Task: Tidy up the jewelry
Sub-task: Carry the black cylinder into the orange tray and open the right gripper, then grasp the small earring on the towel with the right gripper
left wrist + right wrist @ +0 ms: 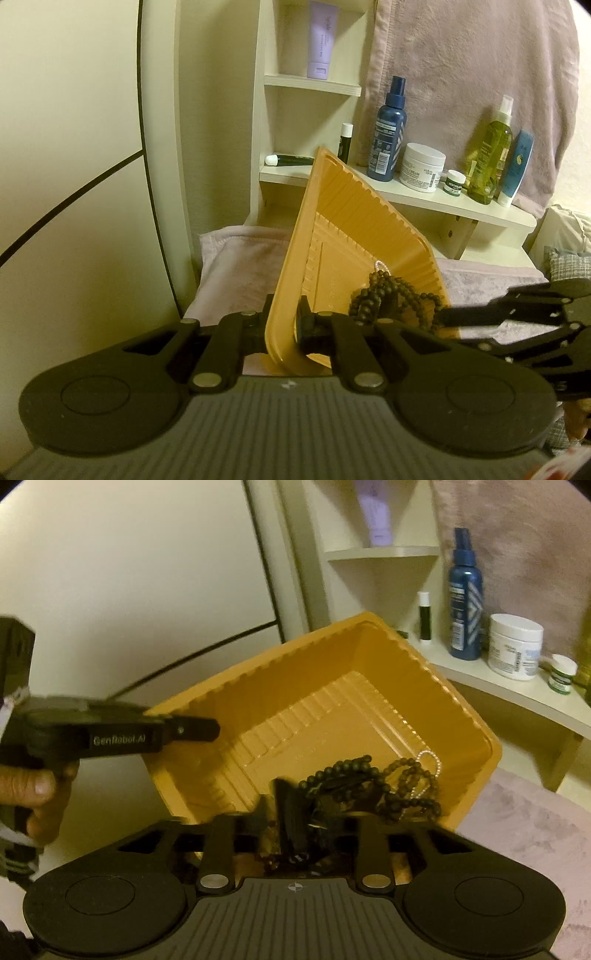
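Left wrist view: we find the left gripper [282,325] clamped on the rim of the tilted orange ribbed plastic tray [343,229]; dark beaded necklaces [384,299] lie inside.

Right wrist view: the right gripper [299,812] stands part-open over the beads, gripping nothing; a hand [40,794] holds the left gripper.

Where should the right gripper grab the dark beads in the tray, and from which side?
Take the dark beads at the bunched middle, coming over the tray's low near rim: the left gripper tilts the tray, so they are heaped there, loose loops trailing.
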The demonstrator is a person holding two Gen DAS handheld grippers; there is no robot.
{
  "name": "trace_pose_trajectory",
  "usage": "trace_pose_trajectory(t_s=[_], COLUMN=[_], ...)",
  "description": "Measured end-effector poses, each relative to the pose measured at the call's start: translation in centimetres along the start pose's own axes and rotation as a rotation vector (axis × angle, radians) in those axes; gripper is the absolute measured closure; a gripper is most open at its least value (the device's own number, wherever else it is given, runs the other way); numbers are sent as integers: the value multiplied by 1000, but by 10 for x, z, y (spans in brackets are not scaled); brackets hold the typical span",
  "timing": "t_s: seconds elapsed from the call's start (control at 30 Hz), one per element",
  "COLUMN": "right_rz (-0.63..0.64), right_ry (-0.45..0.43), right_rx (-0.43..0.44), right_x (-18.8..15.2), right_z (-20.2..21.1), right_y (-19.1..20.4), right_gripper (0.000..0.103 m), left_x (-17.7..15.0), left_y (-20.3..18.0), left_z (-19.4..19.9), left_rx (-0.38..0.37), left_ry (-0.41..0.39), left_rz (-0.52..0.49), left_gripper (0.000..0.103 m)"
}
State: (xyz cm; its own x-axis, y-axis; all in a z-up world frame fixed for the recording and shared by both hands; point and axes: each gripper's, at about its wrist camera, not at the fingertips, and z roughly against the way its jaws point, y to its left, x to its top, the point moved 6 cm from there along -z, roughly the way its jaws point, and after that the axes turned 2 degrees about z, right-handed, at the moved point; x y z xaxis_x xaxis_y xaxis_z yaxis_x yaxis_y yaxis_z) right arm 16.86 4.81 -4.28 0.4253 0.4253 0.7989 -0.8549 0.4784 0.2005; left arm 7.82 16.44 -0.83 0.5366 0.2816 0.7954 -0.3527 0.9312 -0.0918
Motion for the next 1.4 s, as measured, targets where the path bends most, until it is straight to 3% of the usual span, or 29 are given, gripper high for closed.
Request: trace_pose_trajectory(t_s=[0.17,0.33,0.5,0.67,1.07,1.17,1.4], right_rz=[-24,-108,-173,-213,-145,-101,6], right_ry=[-38,-61,-35,-1,14,20,69], right_rx=[-66,-211,-378,-464,-489,-475,-464], right_x=[-3,-23,-56,-85,-83,-76,-66], right_z=[19,47,74,89,62,49,21], right_y=[-15,-52,-91,-113,-135,-137,-139], right_gripper=[45,44,44,44,46,58,73], left_x=[0,-1,0,0,0,0,-1], left_y=[1,1,2,2,3,3,4], left_z=[0,0,-1,-1,-3,-3,-5], left_rx=[0,0,-1,3,10,11,16], left_ry=[-1,-1,0,1,9,11,18], left_rz=[2,2,2,3,1,1,3], left_gripper=[95,95,95,95,95,95,96])
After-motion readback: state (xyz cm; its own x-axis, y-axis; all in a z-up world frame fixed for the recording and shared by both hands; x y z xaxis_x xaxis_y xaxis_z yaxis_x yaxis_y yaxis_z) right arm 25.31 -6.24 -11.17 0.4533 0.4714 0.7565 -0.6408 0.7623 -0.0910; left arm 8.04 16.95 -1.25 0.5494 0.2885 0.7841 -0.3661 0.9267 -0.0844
